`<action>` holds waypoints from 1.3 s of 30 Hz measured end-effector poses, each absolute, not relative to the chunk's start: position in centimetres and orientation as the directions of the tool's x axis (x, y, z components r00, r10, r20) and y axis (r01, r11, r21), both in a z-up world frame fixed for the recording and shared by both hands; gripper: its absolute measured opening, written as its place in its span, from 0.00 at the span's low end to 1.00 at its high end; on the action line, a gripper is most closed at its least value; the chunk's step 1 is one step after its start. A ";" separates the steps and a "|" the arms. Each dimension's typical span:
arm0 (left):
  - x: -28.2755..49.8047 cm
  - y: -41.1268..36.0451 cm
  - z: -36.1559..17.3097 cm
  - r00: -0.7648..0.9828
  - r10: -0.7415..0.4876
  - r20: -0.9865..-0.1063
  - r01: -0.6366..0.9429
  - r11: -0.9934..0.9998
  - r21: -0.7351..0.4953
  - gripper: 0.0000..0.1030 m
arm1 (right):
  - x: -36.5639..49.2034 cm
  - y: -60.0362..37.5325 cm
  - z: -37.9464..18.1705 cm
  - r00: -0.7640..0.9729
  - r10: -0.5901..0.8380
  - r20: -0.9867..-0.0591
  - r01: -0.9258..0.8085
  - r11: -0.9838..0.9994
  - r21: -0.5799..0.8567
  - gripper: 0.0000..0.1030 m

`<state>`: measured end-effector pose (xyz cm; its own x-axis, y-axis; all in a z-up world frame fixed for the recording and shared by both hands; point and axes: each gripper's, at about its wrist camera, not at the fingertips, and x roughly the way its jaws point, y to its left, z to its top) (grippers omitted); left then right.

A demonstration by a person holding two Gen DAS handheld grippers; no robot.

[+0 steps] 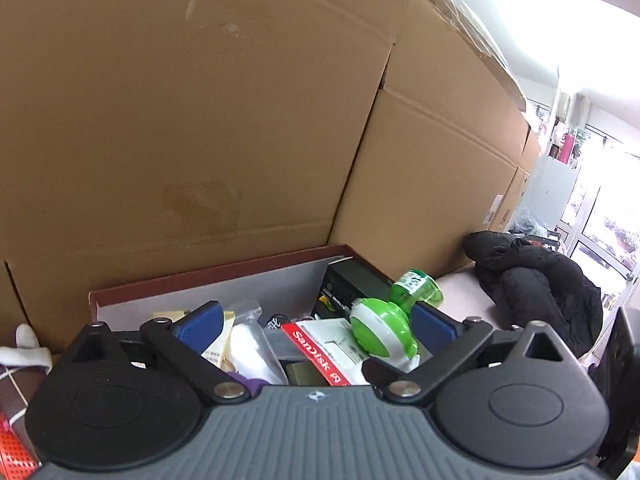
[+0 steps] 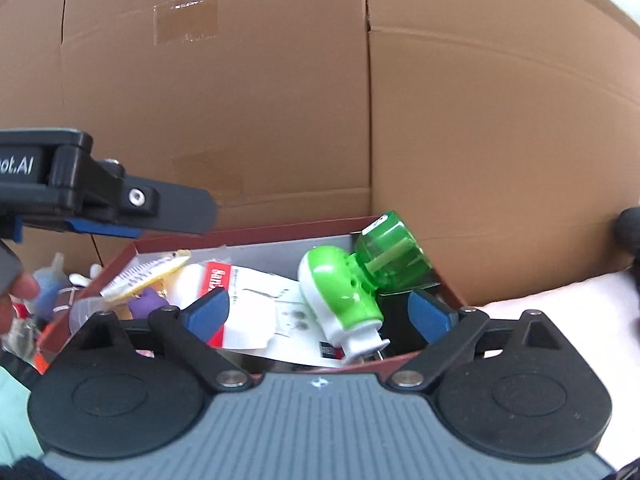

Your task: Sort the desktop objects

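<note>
A: Nearest item?
B: The right gripper (image 2: 318, 314), jaws spread wide, holding nothing, poised over the red box (image 2: 448, 286).

A: Left gripper?
B: The left gripper (image 1: 316, 326) is likewise wide open and empty, above the same box.

A: Task item location?
B: The green-and-white plug-in vaporizer (image 2: 344, 292) lies tilted inside the box, at its right end, resting on the SanDisk card pack (image 2: 256, 308). Cardboard cartons (image 2: 280, 100) stand directly behind.

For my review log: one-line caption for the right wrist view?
Open right claw poised over red box holding green plug-in vaporizer and SanDisk pack; left claw above.
</note>
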<state>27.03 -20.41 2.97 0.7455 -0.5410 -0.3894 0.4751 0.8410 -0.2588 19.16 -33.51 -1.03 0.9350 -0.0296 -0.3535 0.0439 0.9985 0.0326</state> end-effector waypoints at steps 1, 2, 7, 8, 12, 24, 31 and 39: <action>26.8 -20.2 2.9 0.745 -0.541 -0.390 0.474 0.841 -0.261 1.00 | 18.9 -33.4 -1.1 0.937 -0.039 -0.349 0.050 0.998 0.023 0.91; 26.5 -20.1 2.9 0.747 -0.540 -0.389 0.474 0.842 -0.258 1.00 | 18.7 -33.4 -1.1 0.939 -0.044 -0.340 0.053 0.998 0.016 0.91; 25.0 -19.4 3.1 0.790 -0.503 -0.352 0.458 0.864 -0.207 1.00 | 18.6 -34.1 -0.7 0.950 -0.142 -0.278 0.151 0.989 0.009 0.91; 24.7 -19.2 3.2 0.801 -0.492 -0.341 0.451 0.870 -0.197 1.00 | 19.0 -34.4 -0.6 0.947 -0.140 -0.290 0.154 0.988 0.026 0.90; 24.1 -18.5 3.6 0.821 -0.464 -0.333 0.431 0.886 -0.173 1.00 | 20.9 -33.8 -1.5 0.917 -0.036 -0.397 0.076 0.993 0.086 0.69; 20.5 -16.5 3.1 0.839 -0.403 -0.367 0.368 0.915 -0.162 1.00 | 18.6 -30.9 -1.3 0.926 -0.074 -0.370 0.124 0.986 0.112 0.93; 16.3 -16.2 2.0 0.845 -0.318 -0.430 0.301 0.947 -0.110 1.00 | 12.8 -32.2 -1.7 0.891 -0.093 -0.445 0.151 0.984 0.097 0.98; 11.8 -16.0 0.4 0.843 -0.270 -0.465 0.247 0.963 -0.111 1.00 | 7.6 -30.2 -1.1 0.868 -0.109 -0.484 0.162 0.984 0.071 0.98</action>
<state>11.79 -15.95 0.38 0.8433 -0.2703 -0.4645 0.2472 0.9625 -0.1115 7.55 -30.23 -1.05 0.8682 -0.1086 -0.4843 0.1624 0.9842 0.0705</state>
